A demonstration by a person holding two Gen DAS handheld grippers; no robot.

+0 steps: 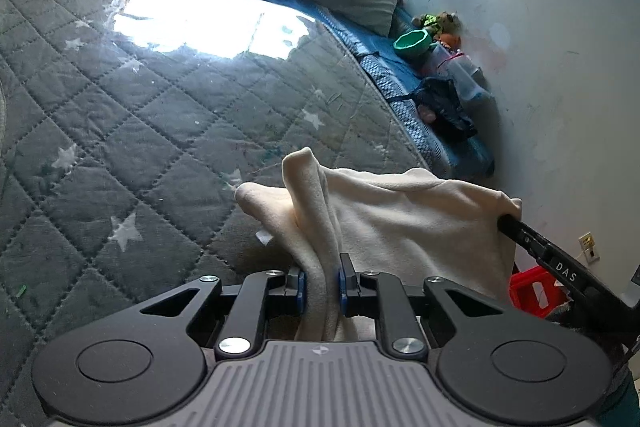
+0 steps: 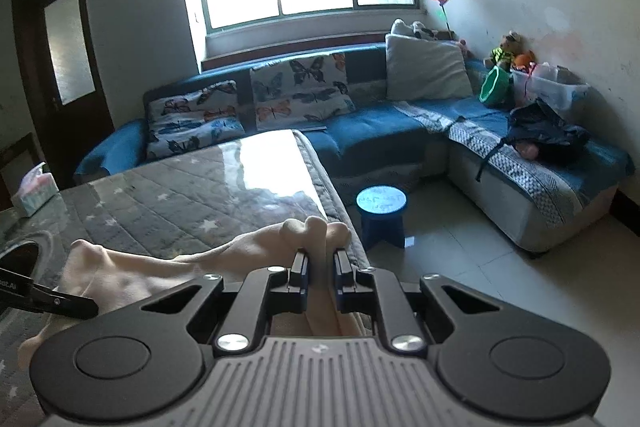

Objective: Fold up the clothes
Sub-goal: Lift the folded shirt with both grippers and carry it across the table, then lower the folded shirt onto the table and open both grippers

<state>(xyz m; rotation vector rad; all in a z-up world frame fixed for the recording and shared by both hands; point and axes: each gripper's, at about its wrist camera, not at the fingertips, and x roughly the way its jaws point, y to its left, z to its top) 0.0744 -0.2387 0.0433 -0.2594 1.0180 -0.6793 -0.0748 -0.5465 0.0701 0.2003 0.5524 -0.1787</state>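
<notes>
A cream fleece garment point(image 1: 400, 219) is held up over the near edge of a grey quilted star-pattern table cover point(image 1: 140, 99). My left gripper point(image 1: 322, 281) is shut on a bunched fold of it. My right gripper point(image 2: 320, 273) is shut on another bunched edge of the same garment point(image 2: 160, 271), which stretches between the two. The right gripper's finger shows at the right of the left wrist view point(image 1: 532, 239), pinching the cloth's far corner. The left gripper's finger shows at the left of the right wrist view point(image 2: 60, 301).
A blue corner sofa point(image 2: 380, 131) with butterfly cushions point(image 2: 300, 87) stands behind the table. A blue stool point(image 2: 382, 211) stands on the tiled floor beside the table. A tissue box point(image 2: 34, 189) sits at the table's far left. A red crate point(image 1: 534, 291) is on the floor.
</notes>
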